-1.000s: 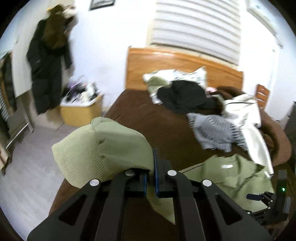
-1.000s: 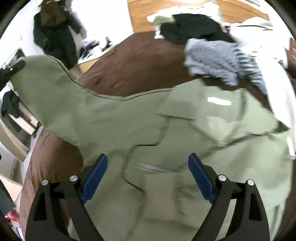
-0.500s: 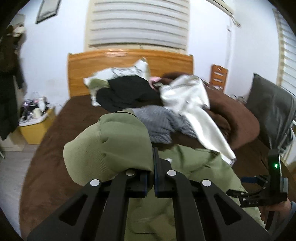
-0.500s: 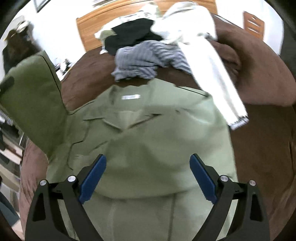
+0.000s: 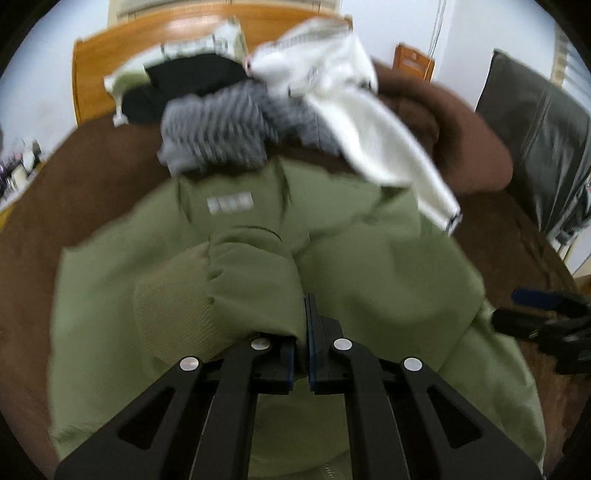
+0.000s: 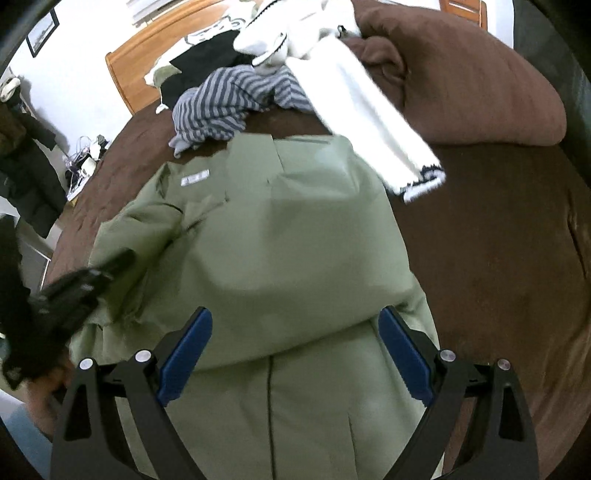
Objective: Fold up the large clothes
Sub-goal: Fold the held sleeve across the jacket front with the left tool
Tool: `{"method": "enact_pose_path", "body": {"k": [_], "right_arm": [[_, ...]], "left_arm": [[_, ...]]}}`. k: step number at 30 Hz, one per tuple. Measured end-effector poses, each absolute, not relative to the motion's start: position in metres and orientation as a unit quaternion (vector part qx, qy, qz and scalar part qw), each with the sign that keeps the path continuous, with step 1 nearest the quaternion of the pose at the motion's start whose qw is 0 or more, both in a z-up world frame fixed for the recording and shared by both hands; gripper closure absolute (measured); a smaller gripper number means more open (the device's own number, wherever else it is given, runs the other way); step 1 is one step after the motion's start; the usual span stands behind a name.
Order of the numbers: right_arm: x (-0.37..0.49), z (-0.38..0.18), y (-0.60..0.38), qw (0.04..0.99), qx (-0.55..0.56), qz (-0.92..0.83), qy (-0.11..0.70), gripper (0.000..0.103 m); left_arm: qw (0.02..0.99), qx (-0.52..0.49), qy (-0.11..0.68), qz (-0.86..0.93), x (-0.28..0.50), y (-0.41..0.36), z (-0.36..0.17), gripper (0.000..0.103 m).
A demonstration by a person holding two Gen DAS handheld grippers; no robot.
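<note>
Your olive-green matt woven cloth jacket (image 6: 303,236) ends in a ribbed knit cuff (image 5: 173,314) at lower left of the left view. Under it lies a brown, soft, napped bed cover (image 6: 498,240). The grey-and-blue striped knit garment (image 6: 225,107) looks soft; the orange wooden headboard (image 5: 92,74) shines glossy.

I am in a bedroom of a home. Before me is a bed (image 6: 498,229) with a brown cover and a wooden headboard (image 5: 92,74), and clothes (image 6: 229,99) lie in a loose pile on it. Beside the bed I see a small table (image 6: 83,166) with small things on it, a dark coat (image 6: 33,177) hanging by the white wall, and a framed picture (image 6: 42,31).
</note>
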State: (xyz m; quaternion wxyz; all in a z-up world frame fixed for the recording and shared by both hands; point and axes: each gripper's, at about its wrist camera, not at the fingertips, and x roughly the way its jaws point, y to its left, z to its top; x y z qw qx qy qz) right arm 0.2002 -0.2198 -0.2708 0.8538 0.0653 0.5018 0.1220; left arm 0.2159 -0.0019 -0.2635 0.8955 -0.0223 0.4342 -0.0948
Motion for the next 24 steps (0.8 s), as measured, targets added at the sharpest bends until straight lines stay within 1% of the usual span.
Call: {"method": "enact_pose_path", "body": {"k": [2, 4, 5, 7, 9, 11, 13, 14, 15, 17, 20, 22, 24], "right_arm": [[0.2, -0.274, -0.221, 0.853, 0.059, 0.124, 0.504, 0.013], [0.2, -0.275, -0.224, 0.856, 0.052, 0.121, 0.5, 0.013], [0.2, -0.275, -0.226, 0.857, 0.052, 0.119, 0.498, 0.013], [0.202, -0.276, -0.23, 0.857, 0.055, 0.113, 0.499, 0.013], [0.203, -0.276, -0.233, 0.858, 0.053, 0.107, 0.5, 0.013], [0.204, -0.275, -0.235, 0.859, 0.047, 0.1, 0.5, 0.013], [0.205, -0.272, -0.236, 0.858, 0.046, 0.102, 0.5, 0.013], [0.207, -0.27, -0.234, 0.858, 0.042, 0.108, 0.501, 0.013], [0.207, -0.268, -0.231, 0.858, 0.033, 0.115, 0.5, 0.013], [0.21, -0.262, -0.221, 0.859, 0.009, 0.13, 0.494, 0.013], [0.214, -0.253, -0.203, 0.861, -0.016, 0.157, 0.484, 0.013], [0.217, -0.246, -0.184, 0.86, -0.038, 0.185, 0.474, 0.013], [0.219, -0.241, -0.159, 0.855, -0.067, 0.219, 0.464, 0.013]], "left_arm": [[0.892, -0.022, 0.441, -0.097, 0.213, -0.009, -0.275, 0.093], [0.893, -0.02, 0.439, -0.098, 0.212, -0.014, -0.275, 0.091], [0.892, -0.022, 0.439, -0.1, 0.211, -0.015, -0.273, 0.088], [0.893, -0.026, 0.437, -0.105, 0.21, -0.013, -0.265, 0.077], [0.894, -0.03, 0.432, -0.119, 0.208, -0.011, -0.256, 0.052], [0.896, -0.017, 0.422, -0.135, 0.202, -0.013, -0.242, 0.041], [0.899, -0.005, 0.415, -0.14, 0.196, -0.013, -0.232, 0.038], [0.901, -0.002, 0.41, -0.141, 0.19, -0.009, -0.226, 0.034], [0.903, -0.002, 0.407, -0.139, 0.188, -0.005, -0.222, 0.028], [0.907, -0.007, 0.402, -0.123, 0.181, 0.01, -0.214, 0.024], [0.909, -0.026, 0.404, -0.101, 0.178, 0.039, -0.208, 0.022], [0.908, -0.02, 0.411, -0.082, 0.178, 0.054, -0.21, 0.019], [0.902, -0.008, 0.427, -0.062, 0.179, 0.07, -0.218, 0.019]]}}
